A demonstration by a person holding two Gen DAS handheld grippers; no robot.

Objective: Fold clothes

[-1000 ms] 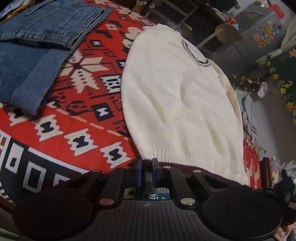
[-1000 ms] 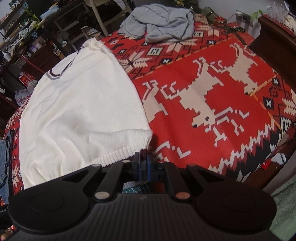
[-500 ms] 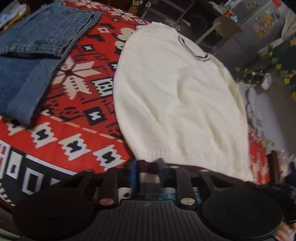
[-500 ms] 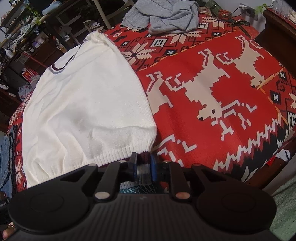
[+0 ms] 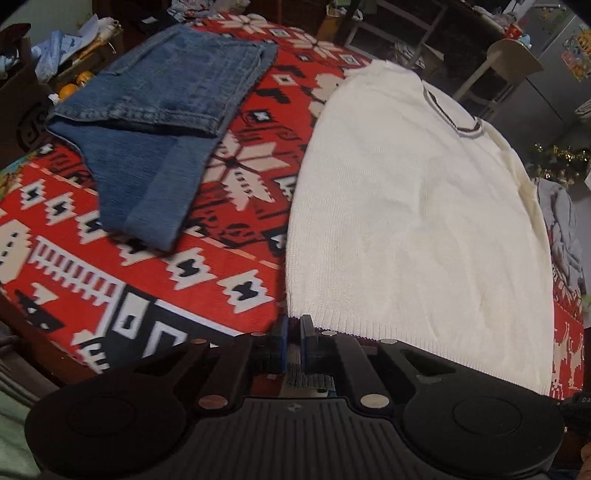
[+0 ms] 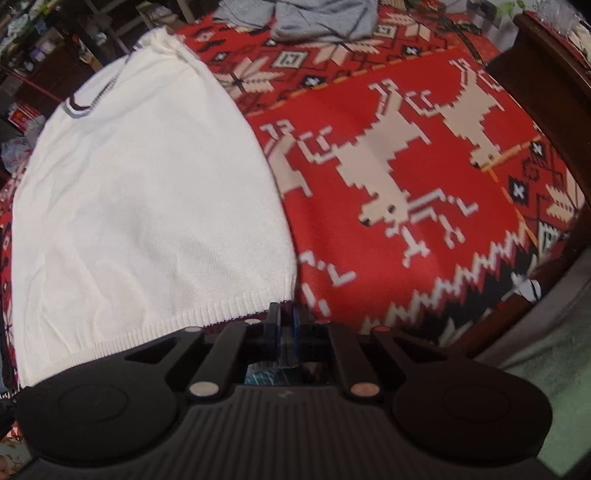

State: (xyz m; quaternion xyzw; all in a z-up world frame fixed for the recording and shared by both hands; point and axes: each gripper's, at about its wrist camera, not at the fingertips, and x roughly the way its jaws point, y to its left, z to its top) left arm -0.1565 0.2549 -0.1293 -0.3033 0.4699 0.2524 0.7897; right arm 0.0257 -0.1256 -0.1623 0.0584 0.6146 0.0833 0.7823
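On the bed, over a red patterned blanket (image 5: 92, 229), a white knit sweater (image 5: 413, 221) lay flat with its neckline at the far end and ribbed hem nearest the cameras. The left gripper (image 5: 291, 328) sat at the hem's left corner, jaws closing, with a bit of dark hem edge seemingly between them. The right gripper (image 6: 285, 314) was at the hem's right corner, clenched nearly tight; whether fabric was actually caught between its jaws was hard to tell. Grabbing both hem corners probably set up lifting the bottom edge toward the collar for a crosswise fold. Folded jeans (image 5: 162, 122) lay well apart on the left, likely already done. A grey garment (image 6: 314, 18) sat crumpled at the far end, presumably waiting.
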